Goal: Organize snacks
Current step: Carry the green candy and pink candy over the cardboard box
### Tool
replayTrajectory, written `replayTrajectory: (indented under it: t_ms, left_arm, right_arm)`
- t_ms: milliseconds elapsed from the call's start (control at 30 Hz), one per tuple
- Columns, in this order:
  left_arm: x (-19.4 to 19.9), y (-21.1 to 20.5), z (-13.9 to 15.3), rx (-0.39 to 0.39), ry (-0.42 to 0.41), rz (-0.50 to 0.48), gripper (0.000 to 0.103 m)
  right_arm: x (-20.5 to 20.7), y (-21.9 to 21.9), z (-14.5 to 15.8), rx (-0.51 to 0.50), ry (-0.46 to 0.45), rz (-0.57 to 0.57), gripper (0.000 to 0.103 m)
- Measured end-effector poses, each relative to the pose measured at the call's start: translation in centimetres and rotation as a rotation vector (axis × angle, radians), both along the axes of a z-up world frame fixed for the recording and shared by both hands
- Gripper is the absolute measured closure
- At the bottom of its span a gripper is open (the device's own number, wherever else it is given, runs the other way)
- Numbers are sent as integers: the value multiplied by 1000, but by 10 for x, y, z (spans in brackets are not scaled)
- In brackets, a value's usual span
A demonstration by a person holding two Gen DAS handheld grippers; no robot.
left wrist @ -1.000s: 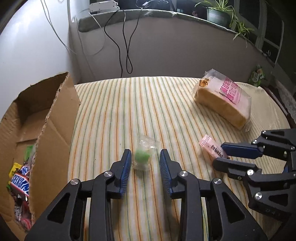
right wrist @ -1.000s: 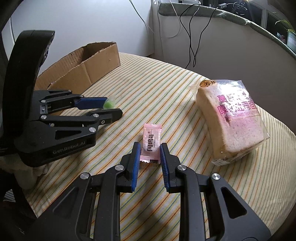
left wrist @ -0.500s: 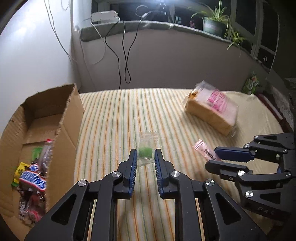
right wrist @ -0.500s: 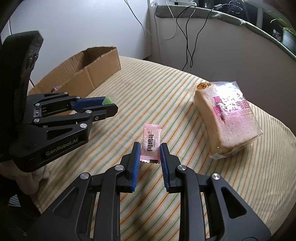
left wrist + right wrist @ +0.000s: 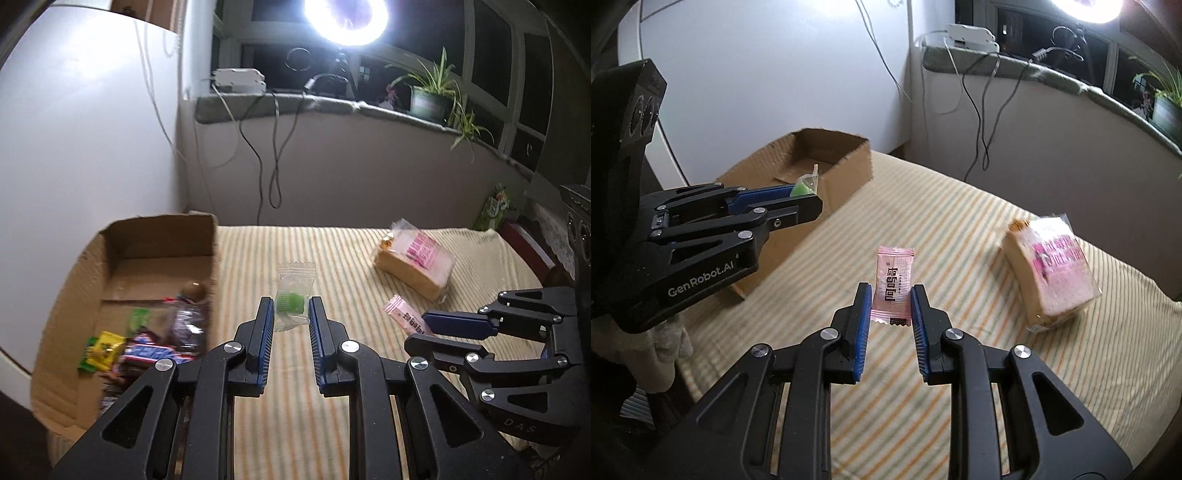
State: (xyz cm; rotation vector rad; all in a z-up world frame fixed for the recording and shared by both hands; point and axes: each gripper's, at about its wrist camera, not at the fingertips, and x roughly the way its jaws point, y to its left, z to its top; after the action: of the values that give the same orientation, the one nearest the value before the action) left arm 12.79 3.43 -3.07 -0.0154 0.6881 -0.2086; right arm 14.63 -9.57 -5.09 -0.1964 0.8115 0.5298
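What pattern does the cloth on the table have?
Thin orange and green stripes on the cream tablecloth; clearest in the right wrist view.

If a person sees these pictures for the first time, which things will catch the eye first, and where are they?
First come the two held snacks: the left gripper has its jaws shut on a clear packet with a green candy, the right gripper on a pink wrapped snack, both above the striped tablecloth. On the left stands an open cardboard box with snacks inside, and a bagged bread loaf lies far right.
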Motion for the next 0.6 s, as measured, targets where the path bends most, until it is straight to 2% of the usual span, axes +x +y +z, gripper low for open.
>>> replayTrajectory:
  t_ms: [267,600]
  left_arm:
    - [-8,36,12,1,-30,56,86]
    - [-6,82,16,-2,-54,116,86]
  right_arm:
    - [-8,39,15,2,-27,45,81]
    - [-5,92,21,-1,-38,90,81]
